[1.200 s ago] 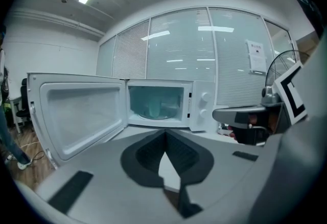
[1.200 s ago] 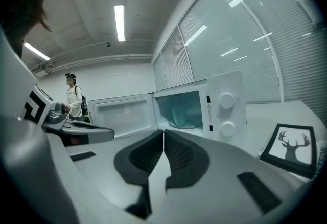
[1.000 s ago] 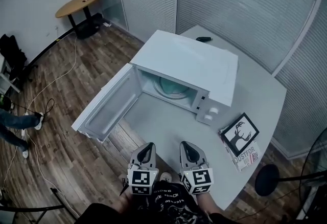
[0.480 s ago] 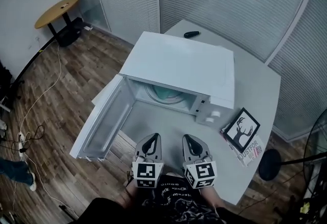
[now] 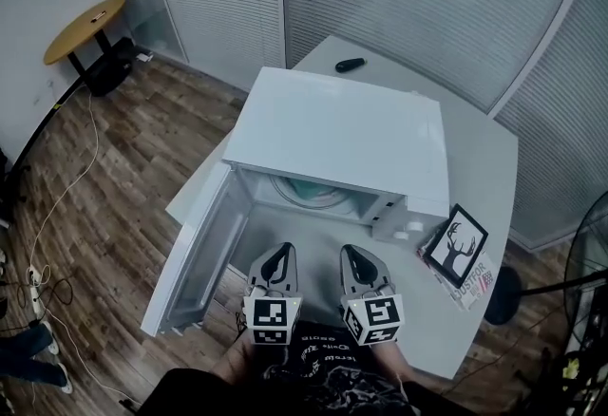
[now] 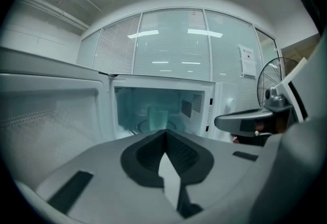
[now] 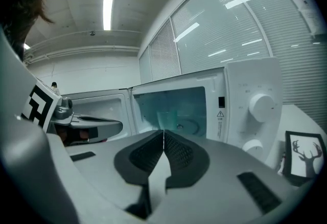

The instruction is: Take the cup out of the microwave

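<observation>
at the approach step, nothing grasped yet. holding left claw [image 5: 277, 255] and right claw [image 5: 351, 255] side by side, both pinched closed and empty, before the open microwave [image 5: 342, 134] on the surface [image 5: 480, 167]. seen along either claw: translucent cup [image 6: 157, 117] at twelve o'clock, well apart, upright on the turntable [image 5: 306, 190] inside the cavity. next, likely: open one claw wide, reach in past the door [image 5: 202, 248] at nine o'clock, close around the cup.

The head camera is looking steeply down from above and behind the left gripper [image 5: 277, 257] and right gripper [image 5: 352, 257], with the microwave [image 5: 342, 134] lying just ahead of their tips. Each gripper camera is riding close behind its own jaws, facing the open cavity. Both are sharing the cup [image 6: 158, 115] straight ahead.
</observation>
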Available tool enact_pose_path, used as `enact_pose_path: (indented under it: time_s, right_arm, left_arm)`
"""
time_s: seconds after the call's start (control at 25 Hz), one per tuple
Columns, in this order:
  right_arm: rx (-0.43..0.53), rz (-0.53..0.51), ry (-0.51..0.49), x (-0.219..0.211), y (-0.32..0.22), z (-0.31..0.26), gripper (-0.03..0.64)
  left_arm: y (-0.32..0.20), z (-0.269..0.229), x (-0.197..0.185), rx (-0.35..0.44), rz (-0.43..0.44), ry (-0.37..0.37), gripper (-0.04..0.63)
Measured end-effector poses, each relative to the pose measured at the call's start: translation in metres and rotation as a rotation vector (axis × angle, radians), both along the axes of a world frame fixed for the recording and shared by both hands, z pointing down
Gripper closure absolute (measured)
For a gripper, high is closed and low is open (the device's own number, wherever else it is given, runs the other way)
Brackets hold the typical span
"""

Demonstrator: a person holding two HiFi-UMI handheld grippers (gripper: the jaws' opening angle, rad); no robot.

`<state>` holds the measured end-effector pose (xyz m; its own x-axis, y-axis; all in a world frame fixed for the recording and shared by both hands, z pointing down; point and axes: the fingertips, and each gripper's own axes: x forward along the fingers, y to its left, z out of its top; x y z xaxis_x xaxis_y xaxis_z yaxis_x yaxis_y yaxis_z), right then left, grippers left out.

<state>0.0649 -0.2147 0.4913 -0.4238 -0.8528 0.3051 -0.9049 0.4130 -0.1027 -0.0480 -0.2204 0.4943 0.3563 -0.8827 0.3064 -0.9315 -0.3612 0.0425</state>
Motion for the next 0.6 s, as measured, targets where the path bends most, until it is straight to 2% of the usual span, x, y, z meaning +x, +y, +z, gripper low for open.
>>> enact_pose_path:
  time_s: [0.24, 0.28, 0.36, 0.6]
  right_arm:
    - [-0.023, 0.013, 0.007, -0.009, -0.019, 0.007, 0.606]
    - [-0.031, 0.015, 0.003, -0.01, -0.022, 0.009, 0.587]
    - [-0.048, 0.017, -0.007, -0.013, -0.029, 0.013, 0.481]
    - [-0.073, 0.004, -0.031, -0.029, -0.044, 0.02, 0.44]
  left_arm:
    - [-0.015, 0.006, -0.01, -0.013, 0.01, 0.008, 0.591]
    - [-0.016, 0.007, -0.011, -0.015, 0.013, 0.008, 0.591]
    - [-0.019, 0.009, -0.012, -0.02, 0.023, 0.007, 0.591]
    - [-0.021, 0.016, -0.019, -0.042, 0.045, 0.006, 0.591]
